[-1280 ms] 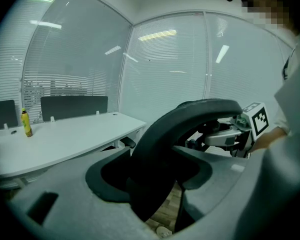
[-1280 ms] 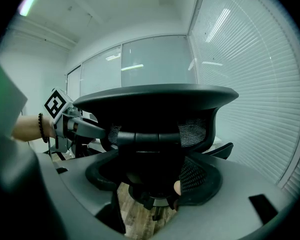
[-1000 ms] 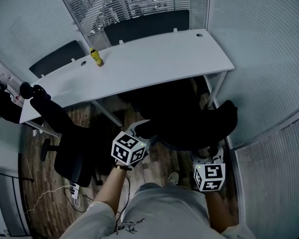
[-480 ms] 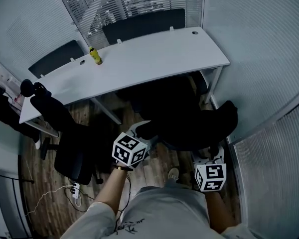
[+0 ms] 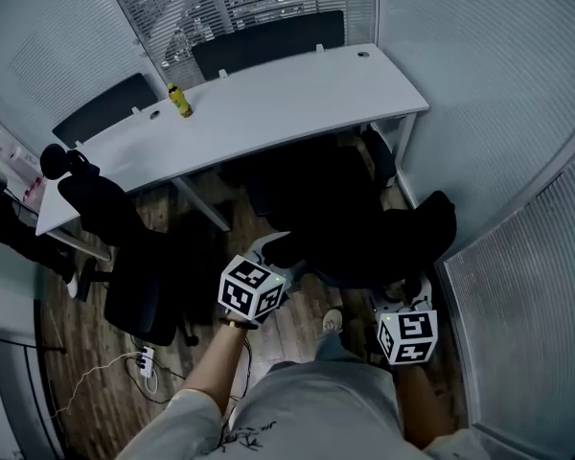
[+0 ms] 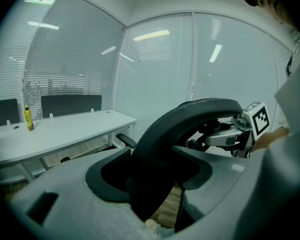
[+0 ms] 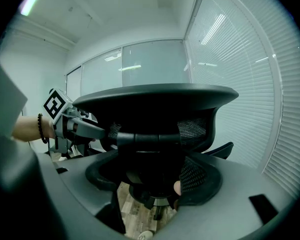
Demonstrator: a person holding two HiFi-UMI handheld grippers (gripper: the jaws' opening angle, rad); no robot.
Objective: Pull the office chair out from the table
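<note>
Fingers (image 6: 65,204) of the left gripper (image 5: 271,249) closed on one end of the black office chair's (image 5: 364,228) headrest (image 6: 190,116). We read the right gripper (image 5: 405,293) as clamped on the headrest's other end. Chair stands close before the white table (image 5: 268,103), backrest toward us. Yellow bottle (image 5: 179,101) upright on the tabletop. Second chair (image 5: 125,257) at left.

Office chair (image 5: 364,233) before the table (image 5: 287,103), bottle (image 5: 179,100) on its left part, second chair (image 5: 125,257) at left
</note>
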